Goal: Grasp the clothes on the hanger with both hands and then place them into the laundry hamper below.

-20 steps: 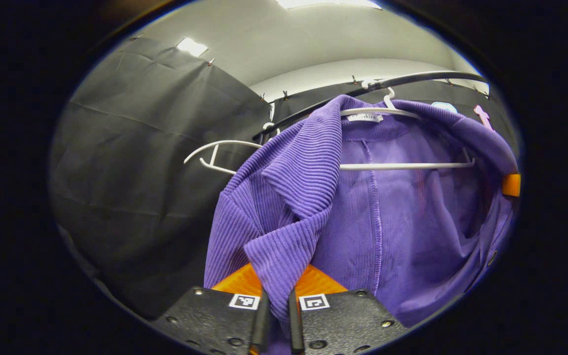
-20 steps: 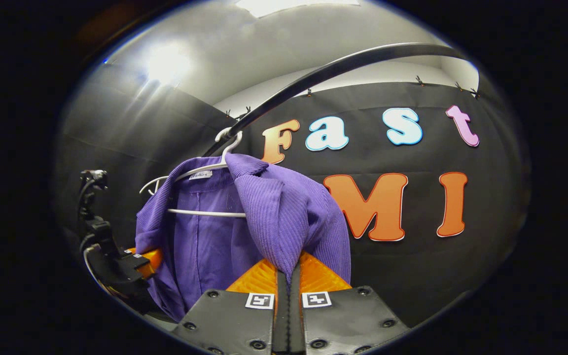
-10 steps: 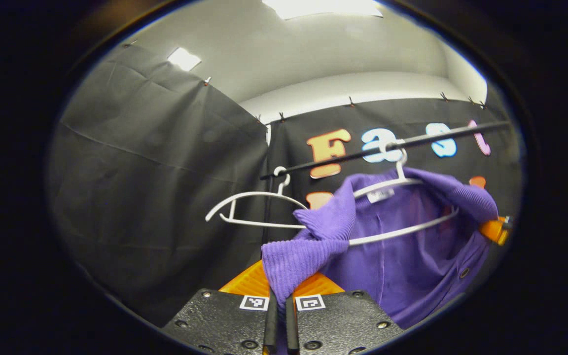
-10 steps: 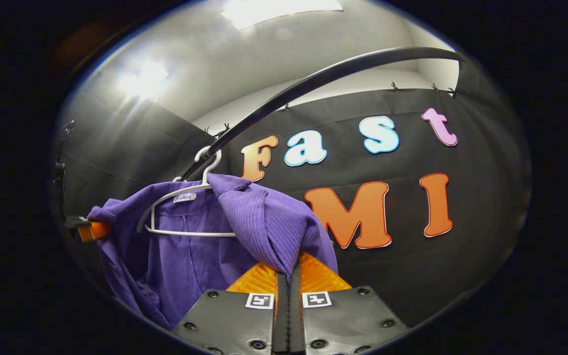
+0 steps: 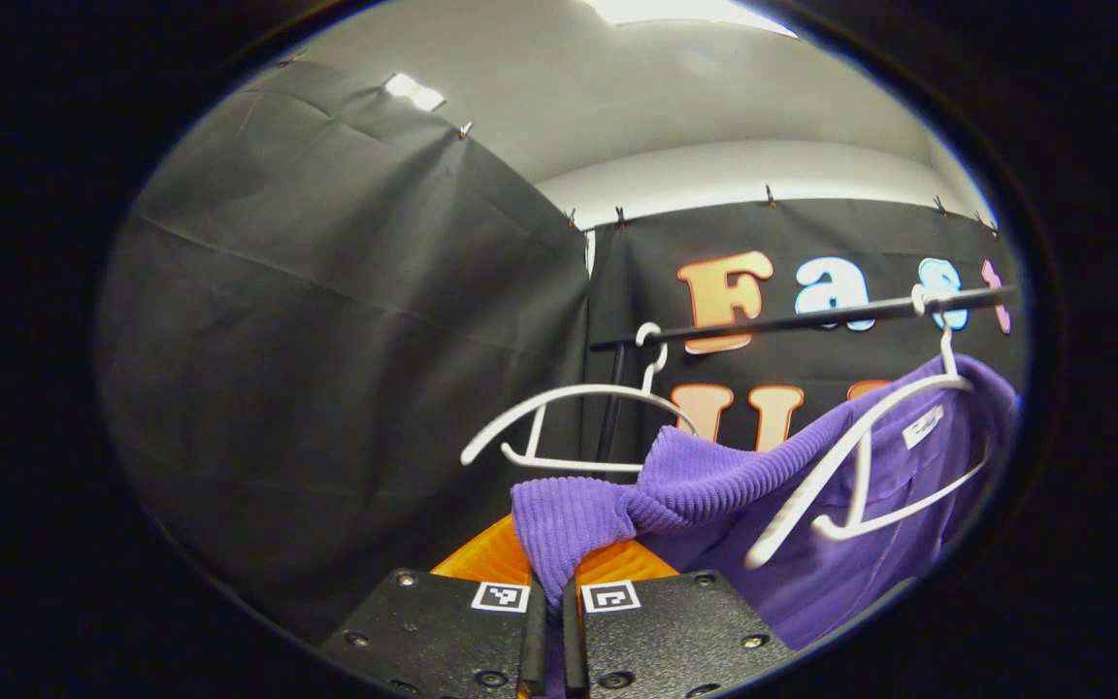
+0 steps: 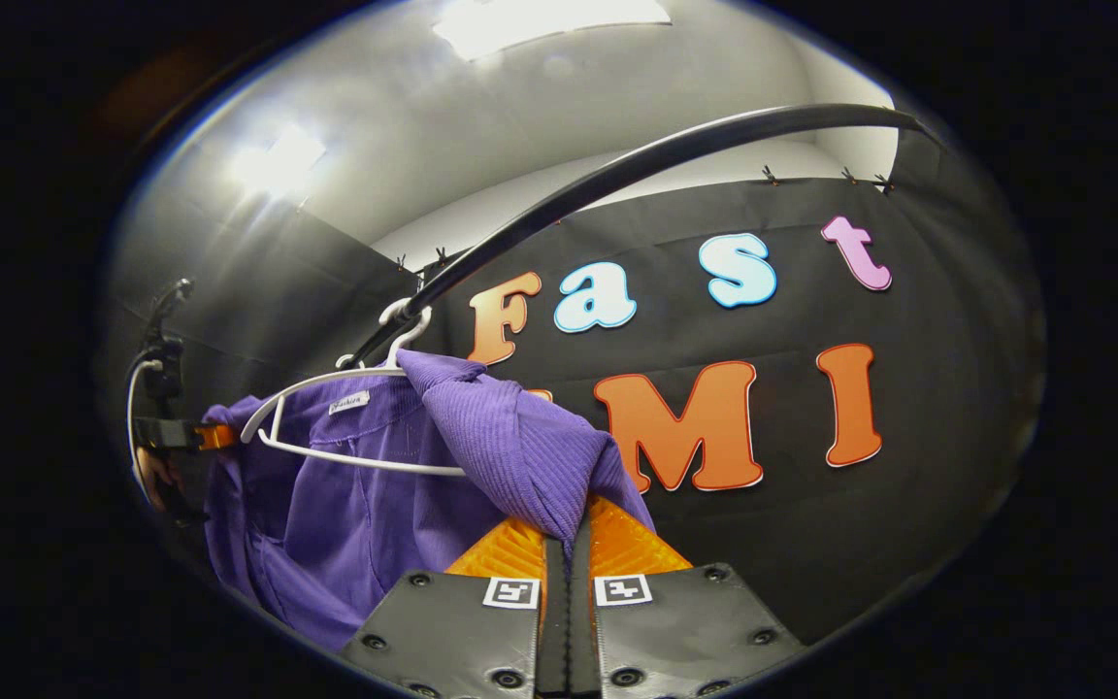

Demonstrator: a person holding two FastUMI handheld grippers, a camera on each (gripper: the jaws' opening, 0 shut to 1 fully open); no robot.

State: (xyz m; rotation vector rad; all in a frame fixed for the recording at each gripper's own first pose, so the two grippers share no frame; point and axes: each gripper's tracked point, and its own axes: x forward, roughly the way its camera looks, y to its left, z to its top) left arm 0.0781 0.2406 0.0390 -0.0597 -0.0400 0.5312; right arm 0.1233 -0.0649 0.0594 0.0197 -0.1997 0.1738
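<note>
Jaws: my left gripper (image 5: 547, 597) and my right gripper (image 6: 567, 573) are each pressed together on a fold of the purple ribbed knit garment (image 6: 510, 456).
Garment: stretched between my 2 grips, its collar draped on the white plastic hanger (image 6: 326, 442).
Axis: hanger tilted, its hook on the black rail (image 6: 617, 175); my right is nearer the hook.
Beyond: 1 bare white hanger (image 5: 569, 427).
Hidden: hamper below, so drop direction is judged.
</note>
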